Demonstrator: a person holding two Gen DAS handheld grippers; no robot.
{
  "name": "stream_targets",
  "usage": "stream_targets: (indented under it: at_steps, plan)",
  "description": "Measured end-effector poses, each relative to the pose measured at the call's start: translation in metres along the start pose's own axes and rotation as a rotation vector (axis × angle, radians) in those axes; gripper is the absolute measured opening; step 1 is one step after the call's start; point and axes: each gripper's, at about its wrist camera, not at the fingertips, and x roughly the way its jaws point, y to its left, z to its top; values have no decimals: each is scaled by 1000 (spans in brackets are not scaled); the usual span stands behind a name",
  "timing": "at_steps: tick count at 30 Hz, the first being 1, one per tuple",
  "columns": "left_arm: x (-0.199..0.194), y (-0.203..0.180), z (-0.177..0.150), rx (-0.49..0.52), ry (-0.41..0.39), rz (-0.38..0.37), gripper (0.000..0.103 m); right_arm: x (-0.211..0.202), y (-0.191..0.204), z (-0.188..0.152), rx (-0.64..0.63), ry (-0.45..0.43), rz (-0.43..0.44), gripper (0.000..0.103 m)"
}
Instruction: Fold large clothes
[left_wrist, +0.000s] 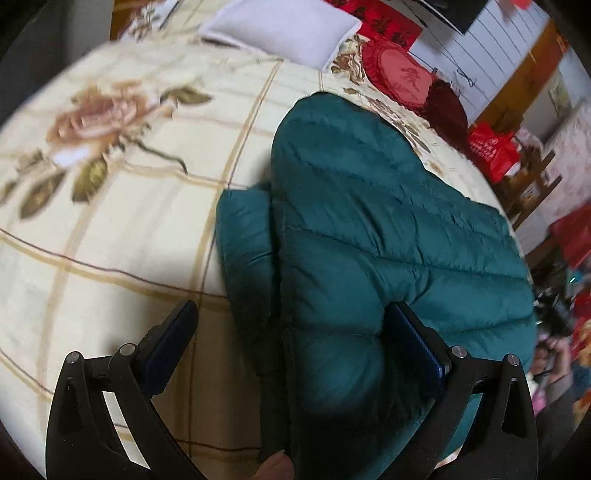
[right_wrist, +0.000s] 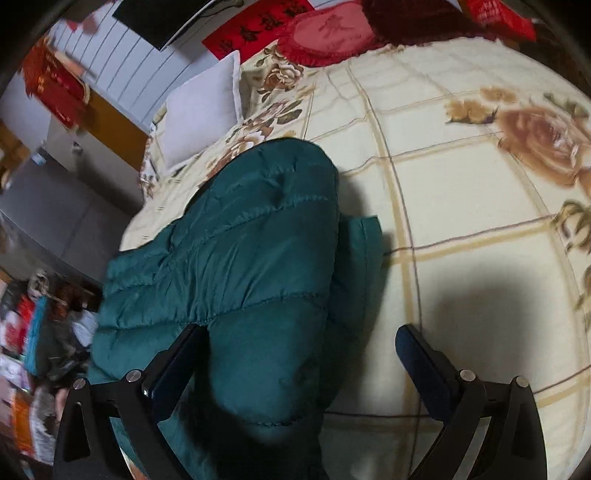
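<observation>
A teal quilted down jacket (left_wrist: 369, 229) lies folded lengthwise on a cream floral bedspread (left_wrist: 129, 221). One sleeve (left_wrist: 243, 236) sticks out from under its left side. My left gripper (left_wrist: 291, 314) is open, its jaws wide apart over the jacket's near left edge, the right finger (left_wrist: 417, 339) against the fabric. In the right wrist view the jacket (right_wrist: 240, 240) fills the left half. My right gripper (right_wrist: 299, 332) is open over the jacket's near right edge, its left finger (right_wrist: 173, 362) on the fabric and its right finger (right_wrist: 424, 358) above the bedspread (right_wrist: 461, 221).
A white pillow (left_wrist: 291, 26) and a red round cushion (left_wrist: 399, 74) lie at the head of the bed. A red bag (left_wrist: 491, 147) and cluttered things stand beside the bed. The pillow (right_wrist: 203, 110) and cushion (right_wrist: 328, 33) show too.
</observation>
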Motion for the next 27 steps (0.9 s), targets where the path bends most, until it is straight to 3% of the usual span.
stream_targets:
  at_steps: [3,7,10,12,15,17,22,27]
  plan:
    - [7,13,4,-82,47,-89,103,0,0,-4,-24,-16,22,103]
    - [9,9,8,-51,58,-91,103,-1,-2,-8,-38,-56,45,103]
    - [9,6,7,-33,43,-86,103,0,-2,-1,-60,-3,56,103]
    - [12,5,9,-16,44,-93,103,2,-4,2,-69,4,109,103]
    - [16,3,13,0,44,-152,103,10,0,2,-91,29,201,103]
    - [20,-2,15,33,53,-189,103,15,7,1,-109,47,210,103]
    - [21,-3,18,53,70,-205,103,18,2,9,-48,65,254,103]
    - [23,-9,15,85,52,-188,103,16,4,9,-53,92,235,103]
